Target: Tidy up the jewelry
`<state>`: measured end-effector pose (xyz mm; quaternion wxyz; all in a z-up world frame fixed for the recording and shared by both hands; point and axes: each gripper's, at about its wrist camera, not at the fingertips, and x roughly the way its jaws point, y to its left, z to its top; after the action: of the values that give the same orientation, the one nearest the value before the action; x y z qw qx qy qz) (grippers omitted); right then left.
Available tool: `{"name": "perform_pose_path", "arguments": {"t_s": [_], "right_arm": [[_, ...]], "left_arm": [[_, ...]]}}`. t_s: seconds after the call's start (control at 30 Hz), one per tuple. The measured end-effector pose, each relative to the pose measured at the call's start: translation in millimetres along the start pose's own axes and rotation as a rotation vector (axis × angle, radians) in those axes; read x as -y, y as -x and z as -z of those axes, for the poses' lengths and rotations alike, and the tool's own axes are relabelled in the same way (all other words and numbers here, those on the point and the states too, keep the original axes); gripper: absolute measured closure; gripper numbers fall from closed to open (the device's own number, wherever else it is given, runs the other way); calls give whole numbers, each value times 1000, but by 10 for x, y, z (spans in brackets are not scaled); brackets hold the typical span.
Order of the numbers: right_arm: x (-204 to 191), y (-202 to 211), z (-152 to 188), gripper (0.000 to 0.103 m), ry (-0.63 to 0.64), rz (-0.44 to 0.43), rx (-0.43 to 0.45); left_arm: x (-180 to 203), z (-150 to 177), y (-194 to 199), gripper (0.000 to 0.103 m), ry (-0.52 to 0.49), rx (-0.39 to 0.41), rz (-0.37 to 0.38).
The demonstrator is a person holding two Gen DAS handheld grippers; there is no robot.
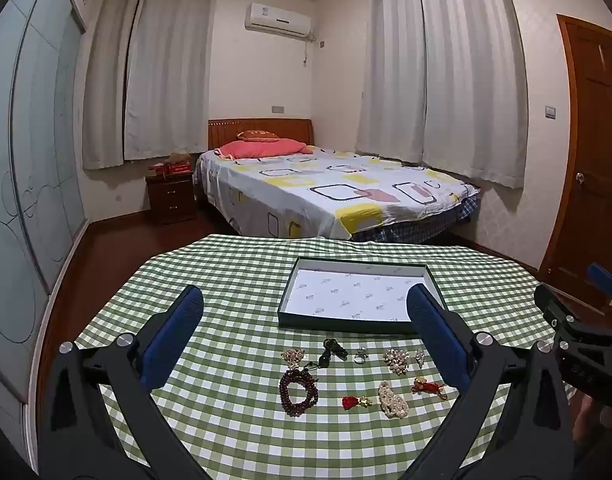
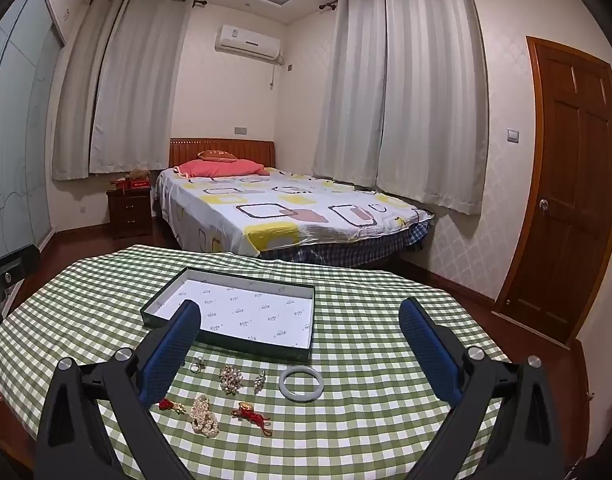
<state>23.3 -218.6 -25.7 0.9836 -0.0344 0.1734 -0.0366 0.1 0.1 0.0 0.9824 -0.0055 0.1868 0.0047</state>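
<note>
The left gripper [image 1: 306, 336] hangs level and pointed forward, its blue-padded fingers [image 1: 174, 336] spread wide with nothing between them. Beside it, the right gripper [image 2: 306, 344] sits at much the same height, its fingers [image 2: 425, 344] equally wide apart and empty.

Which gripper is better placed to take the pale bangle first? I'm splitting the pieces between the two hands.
Right. The pale bangle lies between the open right gripper fingers in its own view, just before the tray. The left gripper, also open, does not show it.
</note>
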Motion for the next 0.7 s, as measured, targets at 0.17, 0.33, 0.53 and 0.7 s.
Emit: {"name": "perform_pose_path", "arguments": {"t_s": [0.17, 0.33, 0.53, 0.7], "right_arm": [[6, 23, -10, 6, -2, -2, 10], [12, -44, -7, 6, -1, -2, 13], [22, -25, -22, 6, 4, 2, 26], [5, 15, -39, 6, 6, 1, 27]], "left_arm": [[-3, -9, -29, 4, 6, 10, -22], [7, -37, 115, 4, 5, 33, -1], [-5, -47, 155, 4, 5, 32, 0], [1, -25, 129, 4, 7, 30, -1]]}}
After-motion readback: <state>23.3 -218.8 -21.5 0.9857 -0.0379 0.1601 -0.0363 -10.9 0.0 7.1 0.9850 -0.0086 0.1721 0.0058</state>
